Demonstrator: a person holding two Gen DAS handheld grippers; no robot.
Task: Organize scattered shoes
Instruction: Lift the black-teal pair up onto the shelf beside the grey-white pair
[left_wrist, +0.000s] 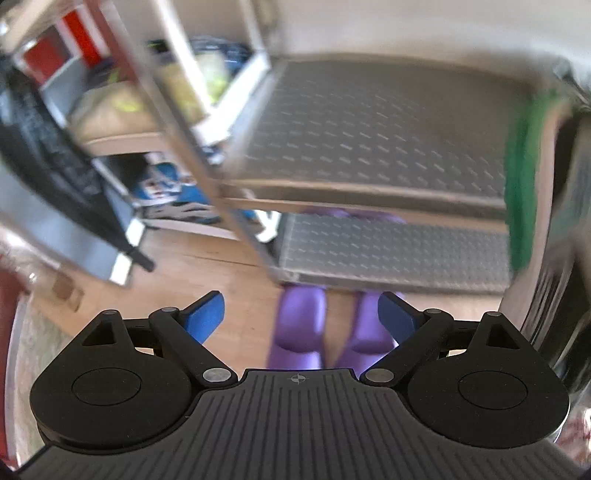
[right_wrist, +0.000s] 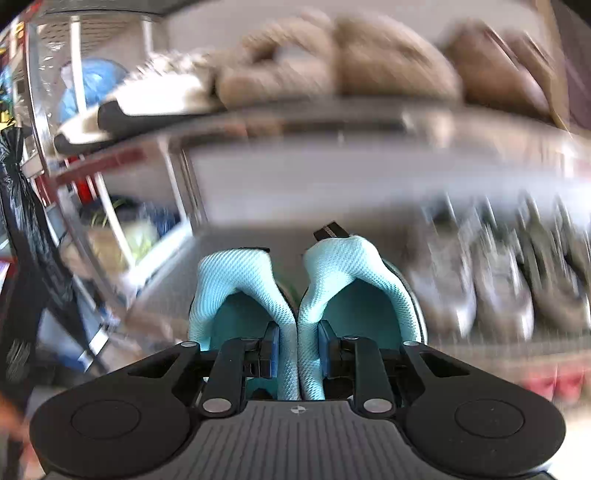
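right tongs (right_wrist: 297, 354) pinching inner walls of teal sneaker pair (right_wrist: 303, 295) together, carrying it in front of rack's middle shelf (right_wrist: 236, 247). grey shoes (right_wrist: 498, 280) sitting at right of that shelf, brown fuzzy slippers (right_wrist: 332, 62) on shelf above. left tongs (left_wrist: 301, 317) spread, gripping nothing, hovering over purple slippers (left_wrist: 328, 328) lying on floor (left_wrist: 207, 273) at rack foot. judging: part shelved, teal and purple pairs remaining.

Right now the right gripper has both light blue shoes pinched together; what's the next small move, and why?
Probably carry the light blue shoes forward onto the shelf ahead and set them down. The right gripper is shut on their inner collars, and grey sneakers already fill the shelf's right, leaving the left bare.
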